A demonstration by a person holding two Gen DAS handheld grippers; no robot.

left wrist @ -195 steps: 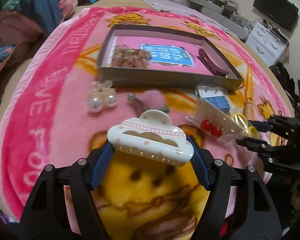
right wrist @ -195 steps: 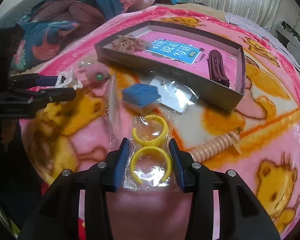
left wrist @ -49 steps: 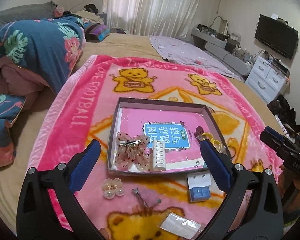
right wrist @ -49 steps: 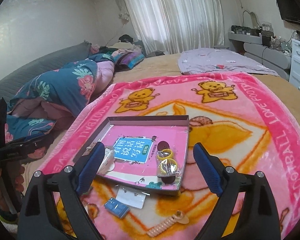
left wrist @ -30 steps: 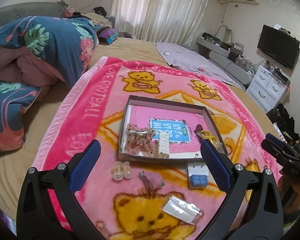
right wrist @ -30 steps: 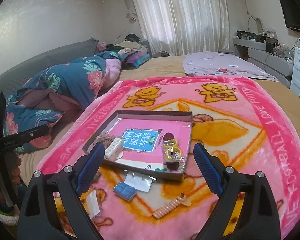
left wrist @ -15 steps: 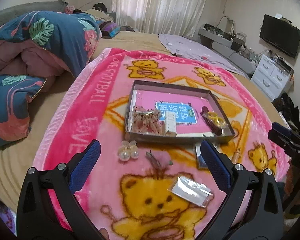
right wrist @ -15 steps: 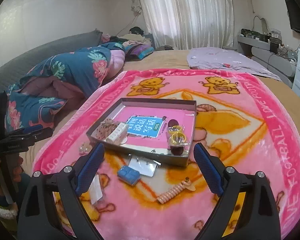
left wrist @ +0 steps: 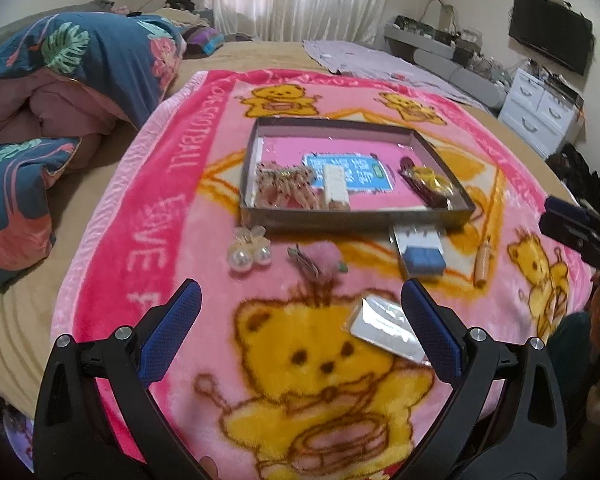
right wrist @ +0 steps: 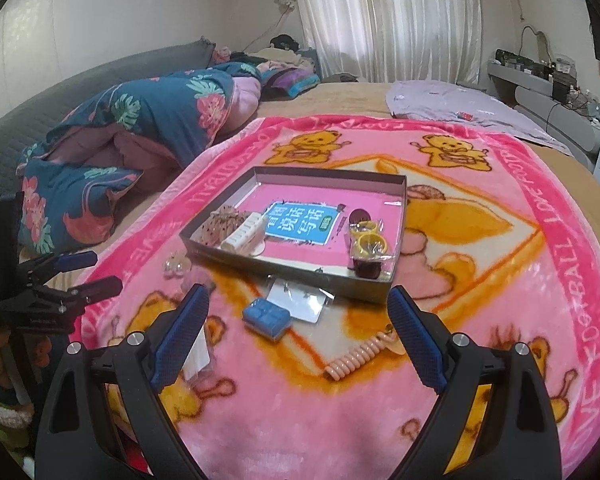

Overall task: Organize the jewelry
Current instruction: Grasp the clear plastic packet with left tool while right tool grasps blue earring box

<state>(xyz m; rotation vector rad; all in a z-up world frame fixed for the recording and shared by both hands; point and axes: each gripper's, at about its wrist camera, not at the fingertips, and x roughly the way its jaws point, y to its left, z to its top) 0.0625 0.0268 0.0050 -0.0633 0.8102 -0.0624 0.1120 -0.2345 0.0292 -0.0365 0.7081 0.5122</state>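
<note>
A shallow grey box [left wrist: 260, 142] [right wrist: 398, 216] sits on the pink bear blanket. It holds a pink bow [left wrist: 282, 188], a white hair claw [left wrist: 335, 184] [right wrist: 246, 230], a dark clip and bagged yellow rings [left wrist: 430, 176] [right wrist: 368, 242]. In front of it lie a pearl clip [left wrist: 248, 250], a pink pompom clip [left wrist: 320, 258], a blue box on a card [left wrist: 422, 258] [right wrist: 266, 314], a clear packet [left wrist: 386, 334] and a peach coil tie [left wrist: 482, 260] [right wrist: 356, 354]. My left gripper [left wrist: 300, 336] is open and empty above the blanket. My right gripper [right wrist: 300, 338] is open and empty.
A blue floral quilt [left wrist: 40, 92] [right wrist: 140, 128] is bunched at the left. A lilac cloth [right wrist: 468, 110] lies at the bed's far side. White drawers [left wrist: 544, 108] and a TV [left wrist: 550, 42] stand at the right.
Both grippers have come lower and closer to the blanket, jaws still wide open. The box and loose items look larger in both views.
</note>
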